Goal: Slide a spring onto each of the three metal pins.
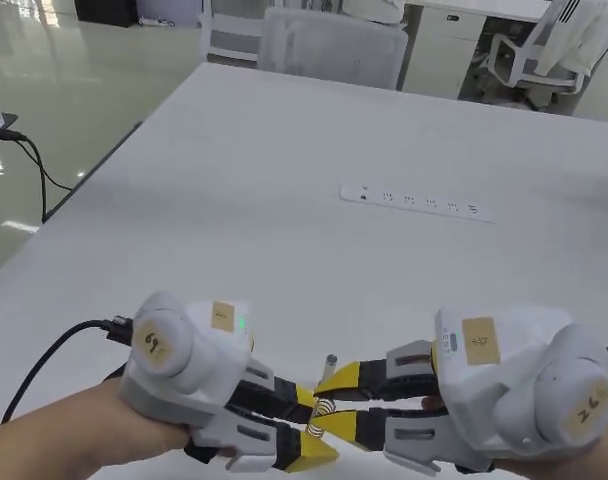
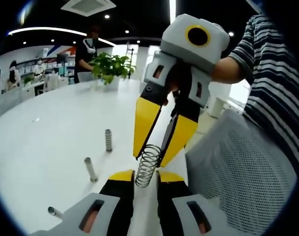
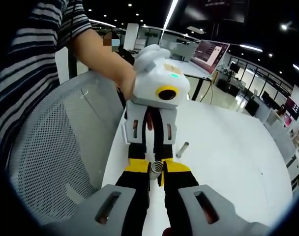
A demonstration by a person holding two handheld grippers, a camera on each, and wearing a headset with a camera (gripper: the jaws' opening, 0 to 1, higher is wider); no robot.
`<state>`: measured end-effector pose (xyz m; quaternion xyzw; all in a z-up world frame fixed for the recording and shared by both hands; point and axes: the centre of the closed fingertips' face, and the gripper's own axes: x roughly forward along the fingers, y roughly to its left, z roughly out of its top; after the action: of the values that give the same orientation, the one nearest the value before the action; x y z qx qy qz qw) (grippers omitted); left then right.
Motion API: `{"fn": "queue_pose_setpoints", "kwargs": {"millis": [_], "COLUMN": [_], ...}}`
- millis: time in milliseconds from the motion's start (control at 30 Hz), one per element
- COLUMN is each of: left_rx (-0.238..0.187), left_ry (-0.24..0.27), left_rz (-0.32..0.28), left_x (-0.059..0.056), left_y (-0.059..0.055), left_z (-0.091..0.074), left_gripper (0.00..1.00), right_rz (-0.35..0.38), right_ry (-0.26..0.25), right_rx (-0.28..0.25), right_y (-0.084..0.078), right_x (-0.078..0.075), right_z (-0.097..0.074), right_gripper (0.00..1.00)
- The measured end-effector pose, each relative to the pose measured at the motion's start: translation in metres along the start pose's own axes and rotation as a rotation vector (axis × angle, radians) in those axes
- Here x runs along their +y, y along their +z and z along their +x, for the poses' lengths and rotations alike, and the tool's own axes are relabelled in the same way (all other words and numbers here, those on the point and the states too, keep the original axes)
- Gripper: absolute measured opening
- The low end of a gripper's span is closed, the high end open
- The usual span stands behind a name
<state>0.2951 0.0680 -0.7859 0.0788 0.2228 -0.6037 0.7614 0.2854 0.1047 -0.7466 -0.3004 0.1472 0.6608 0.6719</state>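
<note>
Spring (image 2: 147,164) between two claws
Right claw (image 3: 157,170) grips the crosswise spring; left claw (image 2: 145,176) flanks its other end, grip unclear; an upright pin (image 1: 331,362) stands just beyond.

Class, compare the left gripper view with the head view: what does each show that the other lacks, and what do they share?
Left gripper view: a potted plant and three pins, namely a sprung pin, a standing bare pin and a lying pin. Head view: a power strip and an office chair. Shared: the white table and the loose spring, gripped by the tongs of the left gripper and right gripper.
</note>
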Motion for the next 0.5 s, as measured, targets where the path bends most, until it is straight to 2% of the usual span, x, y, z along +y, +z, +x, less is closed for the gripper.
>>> {"fn": "queue_pose_setpoints", "kwargs": {"millis": [333,400,500], "left_rx": [0.008,0.006,0.003], "left_ry": [0.035,0.036,0.049], "left_rz": [-0.012,-0.033,-0.027], "left_x": [0.004,0.004,0.005], "left_y": [-0.003,-0.003,-0.002], "left_z": [-0.010,-0.012,-0.014], "left_gripper": [0.18,0.21,0.27], "right_rz": [-0.012,-0.013,-0.013], "right_ry": [-0.007,-0.011,-0.022], "right_rx": [0.012,0.012,0.016], "right_y": [-0.001,-0.001,-0.002], "right_x": [-0.002,-0.002,-0.004], "right_z": [-0.001,-0.001,-0.001], "right_gripper": [0.07,0.07,0.07]}}
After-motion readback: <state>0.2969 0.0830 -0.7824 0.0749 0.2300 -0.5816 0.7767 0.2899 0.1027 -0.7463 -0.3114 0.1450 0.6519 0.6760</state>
